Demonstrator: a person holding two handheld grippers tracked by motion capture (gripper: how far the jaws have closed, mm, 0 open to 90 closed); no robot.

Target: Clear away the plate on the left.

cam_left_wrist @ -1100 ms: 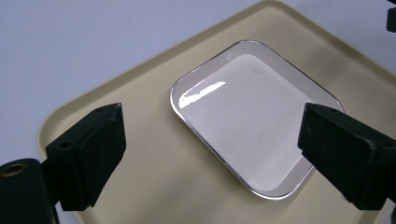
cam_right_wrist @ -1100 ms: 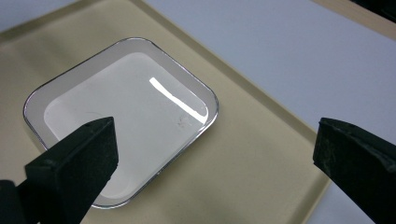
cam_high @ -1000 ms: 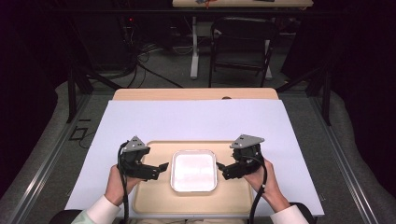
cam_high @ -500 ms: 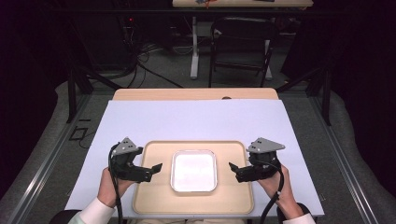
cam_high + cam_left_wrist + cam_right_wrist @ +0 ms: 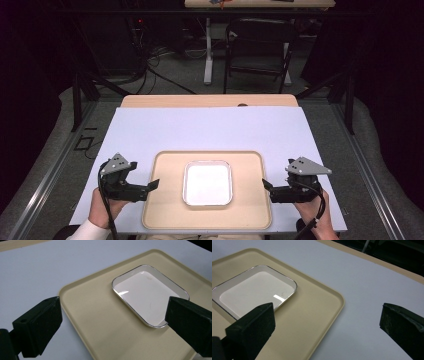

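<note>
Lower left of the high view: the left gripper [image 5: 152,184] is a matte black block topped by a grey three-cornered plate dotted with small dark spots — a black cable trails from it down past the hand [image 5: 102,210], whose wrist ends in a white sleeve [image 5: 85,231]. Lower right, the right gripper [image 5: 265,183] has the same black body and grey plate, its black cable looping beside the other hand [image 5: 317,220]. In the left gripper view and the right gripper view the jaws are thick, blunt black wedges — each left-hand one shows a small round hole near its edge, and the right-hand one in the right gripper view looks scuffed.
</note>
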